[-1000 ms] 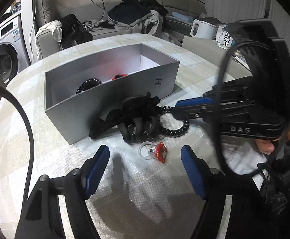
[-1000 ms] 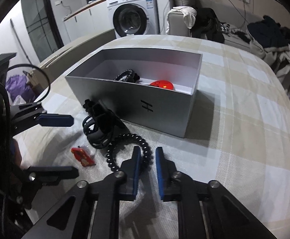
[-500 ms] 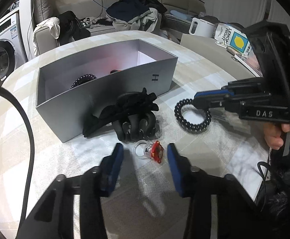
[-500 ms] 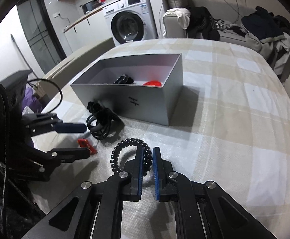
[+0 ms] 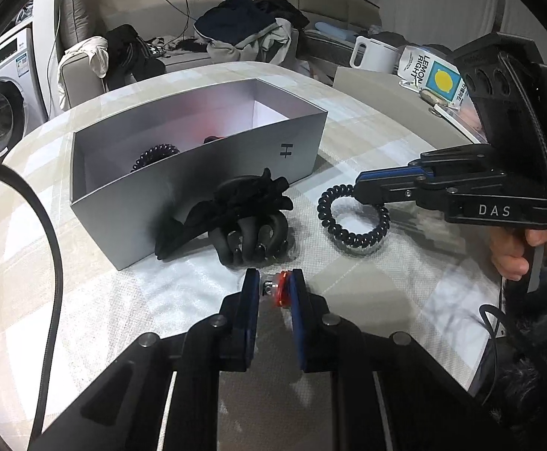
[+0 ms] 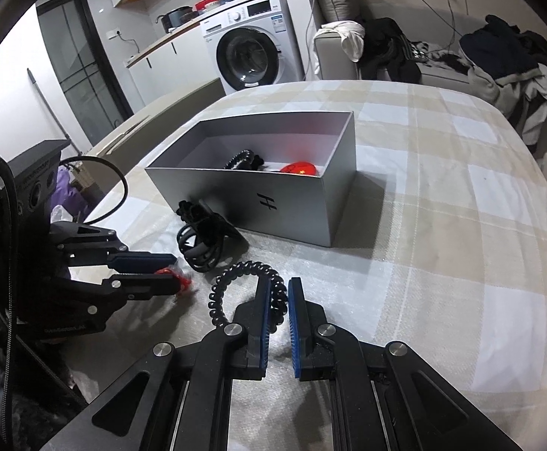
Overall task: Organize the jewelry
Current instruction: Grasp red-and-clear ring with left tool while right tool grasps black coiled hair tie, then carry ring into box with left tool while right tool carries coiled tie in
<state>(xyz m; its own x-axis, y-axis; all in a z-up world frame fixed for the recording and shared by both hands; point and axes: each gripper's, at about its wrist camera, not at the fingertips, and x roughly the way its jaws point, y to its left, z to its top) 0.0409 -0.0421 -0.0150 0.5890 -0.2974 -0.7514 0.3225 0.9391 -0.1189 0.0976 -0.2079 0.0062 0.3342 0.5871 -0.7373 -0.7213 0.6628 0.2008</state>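
From the left wrist view, the left gripper has closed from wide apart a second ago onto the small red ring, which sits clamped between its blue pads low on the checked surface, just in front of the black hair claw. That pickup looks secured; the likely next step is carrying it to the grey box, which already holds a black coil tie and something red. The right gripper has drawn the black spiral hair tie away from the claw, toward the right. From the right wrist view, the right gripper is together, clamped on the tie's coil, with the loop hanging to its left. The ring is blurred and half hidden by the left gripper's fingers. The box's near wall hides most of its contents.
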